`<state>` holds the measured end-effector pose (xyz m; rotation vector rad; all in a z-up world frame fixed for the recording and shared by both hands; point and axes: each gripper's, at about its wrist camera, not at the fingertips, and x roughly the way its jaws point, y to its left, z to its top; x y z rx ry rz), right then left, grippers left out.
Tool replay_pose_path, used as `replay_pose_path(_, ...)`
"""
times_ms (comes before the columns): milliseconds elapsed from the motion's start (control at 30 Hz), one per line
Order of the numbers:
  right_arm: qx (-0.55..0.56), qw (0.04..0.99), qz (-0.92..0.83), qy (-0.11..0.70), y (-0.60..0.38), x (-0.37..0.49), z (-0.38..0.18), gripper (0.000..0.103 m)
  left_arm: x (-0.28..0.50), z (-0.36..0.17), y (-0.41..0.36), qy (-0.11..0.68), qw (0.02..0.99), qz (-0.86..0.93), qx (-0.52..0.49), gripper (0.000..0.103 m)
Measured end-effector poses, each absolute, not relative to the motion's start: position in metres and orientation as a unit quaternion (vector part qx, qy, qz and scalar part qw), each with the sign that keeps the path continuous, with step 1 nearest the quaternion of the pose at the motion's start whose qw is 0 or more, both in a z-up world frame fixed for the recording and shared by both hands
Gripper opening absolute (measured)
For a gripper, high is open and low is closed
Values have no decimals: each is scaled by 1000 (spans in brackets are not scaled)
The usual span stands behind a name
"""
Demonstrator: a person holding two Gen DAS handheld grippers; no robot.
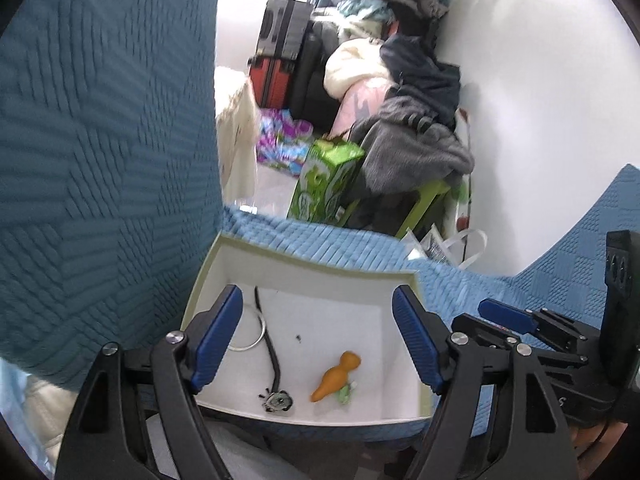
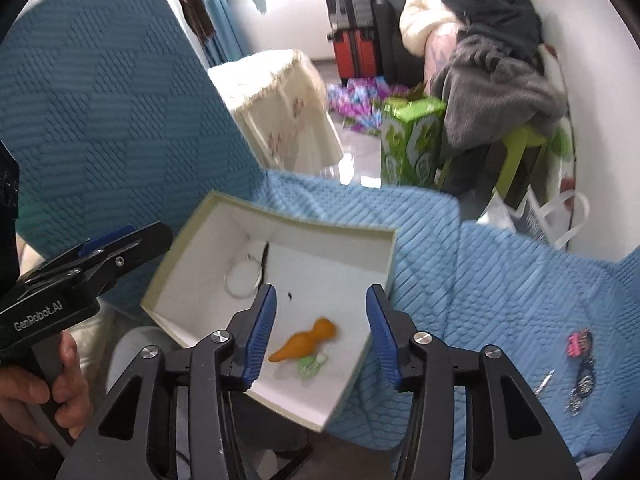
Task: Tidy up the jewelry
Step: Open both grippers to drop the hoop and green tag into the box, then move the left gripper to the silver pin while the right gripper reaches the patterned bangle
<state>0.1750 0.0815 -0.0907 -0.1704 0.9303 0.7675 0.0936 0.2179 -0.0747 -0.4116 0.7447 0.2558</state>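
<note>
Both claws hang empty with jaws spread wide: the left gripper (image 1: 318, 340) and the right gripper (image 2: 322, 334) frame the shallow white cardboard box (image 2: 276, 222) at lower centre, resting on the light blue quilted cover (image 2: 500, 280). Inside lie an orange carrot-shaped charm (image 2: 305, 340), a thin silver bangle (image 2: 240, 278) and a black cord necklace with pendant (image 1: 276, 398). Sorting looks partly done: a pink-and-black trinket cluster (image 2: 580, 354) waits at lower right. Each tool tilts down toward the box.

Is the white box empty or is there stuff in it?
Not empty. The white box holds an orange carrot charm, a silver ring and a black cord.
</note>
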Motion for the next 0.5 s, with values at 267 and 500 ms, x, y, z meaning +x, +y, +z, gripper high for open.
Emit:
replay_pose_path(267,-58,850,365,376,39,162,-38,67,80,-26,182,318,925,121,-171,77)
replay_pose_path(500,-66,875,337,341,-4,159,-29,73,79,-18,148,301,934,104,-162,77)
